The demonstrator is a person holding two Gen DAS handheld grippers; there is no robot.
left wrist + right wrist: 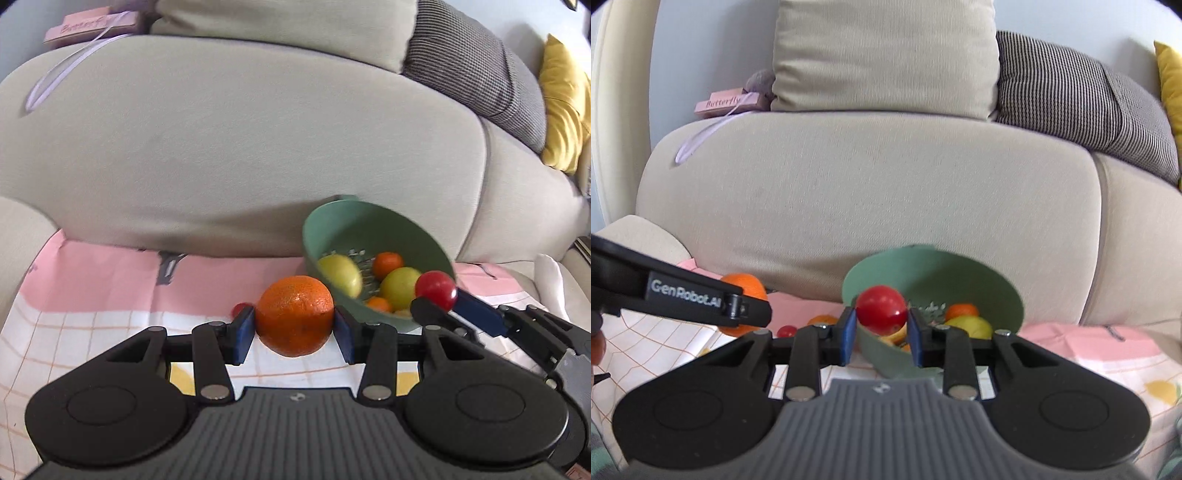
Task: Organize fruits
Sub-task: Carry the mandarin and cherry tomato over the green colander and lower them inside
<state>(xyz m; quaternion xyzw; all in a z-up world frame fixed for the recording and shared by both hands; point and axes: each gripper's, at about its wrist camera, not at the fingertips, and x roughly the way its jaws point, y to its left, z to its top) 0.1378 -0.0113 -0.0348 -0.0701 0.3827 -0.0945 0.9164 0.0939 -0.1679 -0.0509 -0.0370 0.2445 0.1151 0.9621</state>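
While the left claw (294, 328) grips an orange (294, 314) beside the bowl (369, 225) and the right claw (881, 325) clamps a tomato (881, 304) over its rim, releasing both inside likely comes next.

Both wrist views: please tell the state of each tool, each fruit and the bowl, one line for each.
left tool: shut on the orange
orange: gripped, lifted off the cloth
right tool: shut on the red fruit
red fruit: gripped, at the bowl's rim
green bowl: tilted, holding yellow and orange fruits
small red fruit: loose on the cloth
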